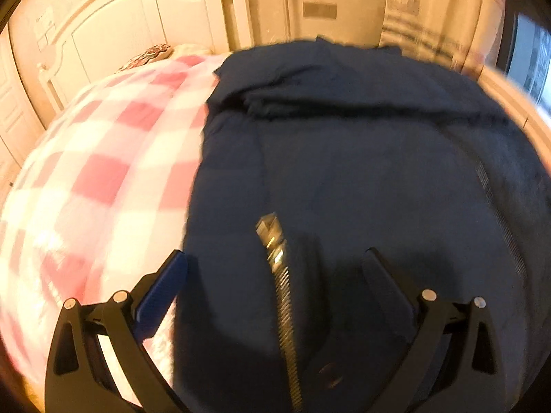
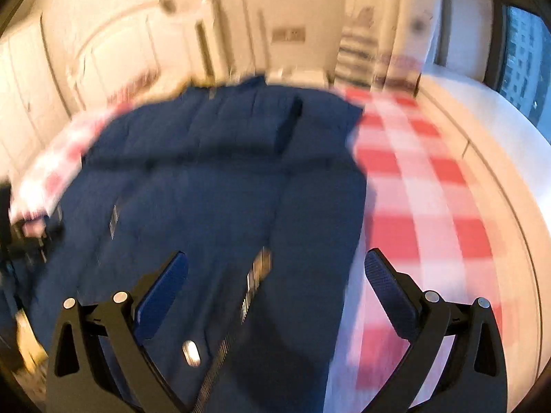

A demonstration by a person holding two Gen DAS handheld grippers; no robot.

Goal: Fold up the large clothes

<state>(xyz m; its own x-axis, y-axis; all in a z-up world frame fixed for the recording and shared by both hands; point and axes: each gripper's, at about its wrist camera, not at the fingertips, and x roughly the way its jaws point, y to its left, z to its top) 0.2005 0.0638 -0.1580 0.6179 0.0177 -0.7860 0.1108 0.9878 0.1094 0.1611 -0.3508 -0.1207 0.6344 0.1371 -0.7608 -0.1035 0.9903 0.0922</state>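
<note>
dark navy zip-front jacket (image 1: 344, 172) spread on the pink-and-white checked bed cover (image 1: 96, 179), both tongs wide and empty.
left gripper (image 1: 275, 268) straddles the metal zipper (image 1: 286, 309); best to pinch hem fabric, not teeth. right gripper (image 2: 275, 268) hovers near the jacket's right edge, and only its view shows a silver snap (image 2: 191, 353).

No legible text, brand or no. in either view. Sticker on headboard (image 1: 44, 31) and wall plate (image 1: 319, 10) carry marks too blurred/small to read.
</note>
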